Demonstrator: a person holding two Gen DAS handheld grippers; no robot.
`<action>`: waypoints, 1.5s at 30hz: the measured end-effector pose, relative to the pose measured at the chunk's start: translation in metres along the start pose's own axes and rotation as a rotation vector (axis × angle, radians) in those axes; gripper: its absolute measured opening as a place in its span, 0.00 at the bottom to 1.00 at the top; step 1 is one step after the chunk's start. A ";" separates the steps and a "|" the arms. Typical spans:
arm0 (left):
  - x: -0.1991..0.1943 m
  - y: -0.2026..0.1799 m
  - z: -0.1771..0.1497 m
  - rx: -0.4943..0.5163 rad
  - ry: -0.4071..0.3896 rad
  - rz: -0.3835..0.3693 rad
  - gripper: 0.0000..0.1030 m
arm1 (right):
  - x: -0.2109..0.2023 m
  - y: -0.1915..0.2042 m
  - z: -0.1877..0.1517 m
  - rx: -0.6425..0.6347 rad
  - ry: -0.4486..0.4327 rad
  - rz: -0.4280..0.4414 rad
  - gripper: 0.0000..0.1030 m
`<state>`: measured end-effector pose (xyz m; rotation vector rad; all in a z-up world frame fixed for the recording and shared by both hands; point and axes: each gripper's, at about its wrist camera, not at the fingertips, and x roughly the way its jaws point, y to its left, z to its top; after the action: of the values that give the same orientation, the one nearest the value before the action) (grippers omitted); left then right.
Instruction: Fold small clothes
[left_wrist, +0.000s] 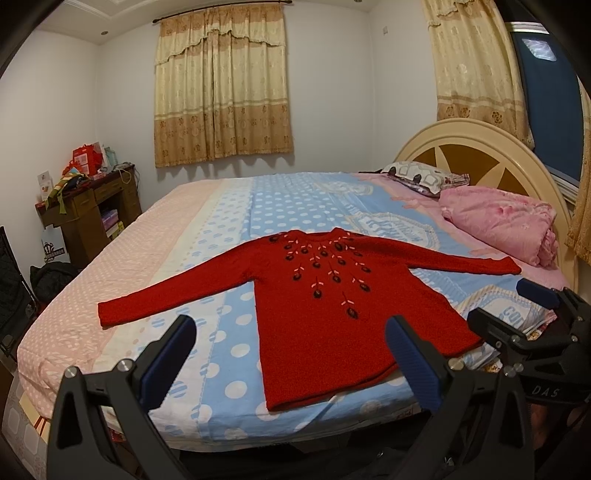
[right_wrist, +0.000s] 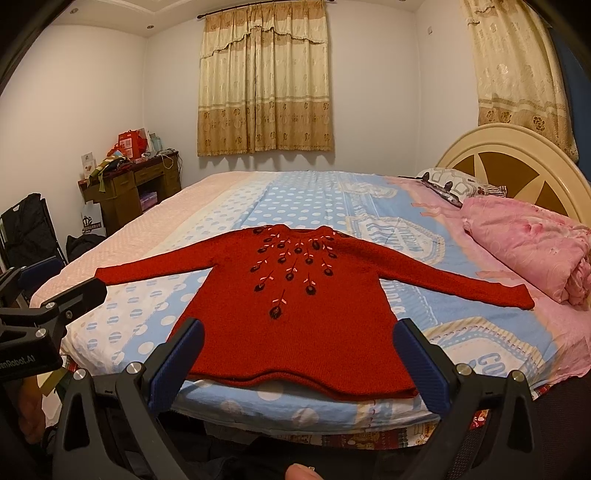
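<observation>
A small red knitted sweater (left_wrist: 314, 306) (right_wrist: 295, 317) with dark embroidered flowers lies flat, front up, on the bed, both sleeves spread out sideways and its hem at the near edge. My left gripper (left_wrist: 291, 350) hangs open just in front of the hem's left part, holding nothing. My right gripper (right_wrist: 299, 354) is open too, held before the middle of the hem, apart from the cloth. The right gripper (left_wrist: 517, 306) also shows at the right of the left wrist view, and the left gripper (right_wrist: 55, 295) at the left of the right wrist view.
The bed (left_wrist: 229, 229) has a blue dotted and pink sheet, a folded pink quilt (left_wrist: 502, 221) and a pillow (left_wrist: 424, 177) by the round headboard (right_wrist: 509, 162). A cluttered wooden desk (left_wrist: 88, 206) stands at the far left, bags on the floor.
</observation>
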<state>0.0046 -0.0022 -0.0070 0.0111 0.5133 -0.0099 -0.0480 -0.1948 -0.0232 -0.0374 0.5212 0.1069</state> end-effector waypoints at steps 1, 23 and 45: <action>0.000 0.000 0.000 0.000 0.000 0.000 1.00 | 0.000 0.000 0.000 -0.001 0.000 -0.001 0.99; 0.001 0.000 0.000 -0.001 0.003 -0.003 1.00 | 0.001 0.002 0.000 0.001 0.010 -0.002 0.99; 0.001 0.001 0.000 -0.003 0.006 -0.004 1.00 | 0.004 0.004 0.000 -0.003 0.031 0.009 0.99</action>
<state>0.0059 -0.0016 -0.0077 0.0071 0.5197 -0.0133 -0.0452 -0.1901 -0.0255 -0.0399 0.5527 0.1158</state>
